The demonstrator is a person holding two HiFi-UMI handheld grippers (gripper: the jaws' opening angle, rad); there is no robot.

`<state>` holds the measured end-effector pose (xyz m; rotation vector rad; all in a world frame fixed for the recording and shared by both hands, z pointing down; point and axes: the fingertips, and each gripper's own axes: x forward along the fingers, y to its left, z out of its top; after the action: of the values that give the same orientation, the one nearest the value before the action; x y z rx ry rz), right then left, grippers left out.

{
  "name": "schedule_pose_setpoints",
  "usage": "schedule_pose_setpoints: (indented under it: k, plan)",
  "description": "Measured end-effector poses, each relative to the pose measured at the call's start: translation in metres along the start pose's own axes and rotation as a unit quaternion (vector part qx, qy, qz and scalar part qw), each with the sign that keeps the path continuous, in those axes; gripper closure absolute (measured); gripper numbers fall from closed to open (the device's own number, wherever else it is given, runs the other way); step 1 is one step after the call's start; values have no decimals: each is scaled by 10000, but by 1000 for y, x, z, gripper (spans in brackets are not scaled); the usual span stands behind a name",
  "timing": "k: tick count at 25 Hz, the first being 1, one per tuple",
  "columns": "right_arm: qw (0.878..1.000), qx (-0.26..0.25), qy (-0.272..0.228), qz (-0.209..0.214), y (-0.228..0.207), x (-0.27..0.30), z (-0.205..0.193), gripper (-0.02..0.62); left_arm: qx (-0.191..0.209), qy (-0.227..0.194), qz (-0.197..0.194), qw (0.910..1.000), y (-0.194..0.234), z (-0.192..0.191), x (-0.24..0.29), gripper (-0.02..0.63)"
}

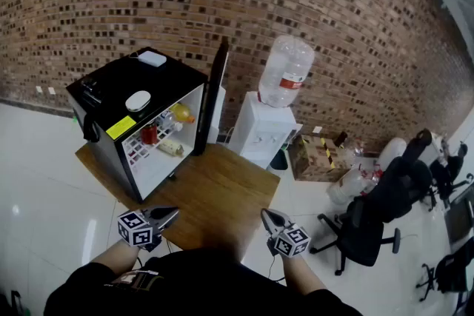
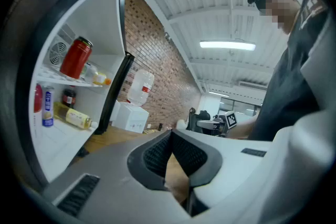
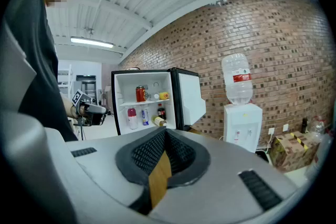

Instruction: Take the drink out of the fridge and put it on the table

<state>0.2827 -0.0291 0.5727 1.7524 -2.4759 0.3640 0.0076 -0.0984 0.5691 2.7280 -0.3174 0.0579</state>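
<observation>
**A:** Where are the two grippers, and what do they hold?

**B:** The left gripper and the right gripper hover side by side over the near edge of the wooden table. Each has its jaws pressed together on nothing.

**A:** And the drinks?

**B:** They are inside the open fridge, which stands on the table's far left corner, ahead and to the left of both grippers. A red can stands upright on the upper shelf, its long axis vertical. On the shelf below, a yellow bottle lies on its side, and its neck appears to point toward the open front.

**A:** How do the views differ?

**B:** The right gripper view faces the shelves squarely and catches the left gripper off to its left. The left gripper view sees the shelves at a slant, close by on its left. Only the head view shows the fridge's black top. It also shows the door swung out toward the water dispenser.
</observation>
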Motion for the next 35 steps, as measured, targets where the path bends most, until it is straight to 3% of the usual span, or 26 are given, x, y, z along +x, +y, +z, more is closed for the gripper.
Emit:
schedule_pose_setpoints:
  k: [6,12,16,20,25,29,34,35]
  plan:
    - [9995,-112,-249,169,-7,65,17,589,228,-234,690,9971,20,15,-12,606]
    - [9974,-360,-454,421,20,148,41,588,415,-295,1355,9895,46,33,-44,606]
    - [9940,-426,-358,941,46,177,24,588,473,-499,2112,9750,72,42,-37,606]
    - [9893,-348,-299,1383,49,186,11,588,-162,-698,2872,9552,83,33,-19,606]
    - [9855,-174,-395,1640,60,220,10,580,-235,-675,3150,9464,79,41,-28,606]
    - [9817,-395,-512,1790,88,260,20,565,-393,-766,3374,9374,96,48,-54,606]
    - [9758,-882,-722,1869,121,318,51,410,-589,-601,3473,9340,129,42,-71,606]
    - [9745,-976,-794,1858,126,330,60,394,-590,-562,3535,9319,137,43,-77,521]
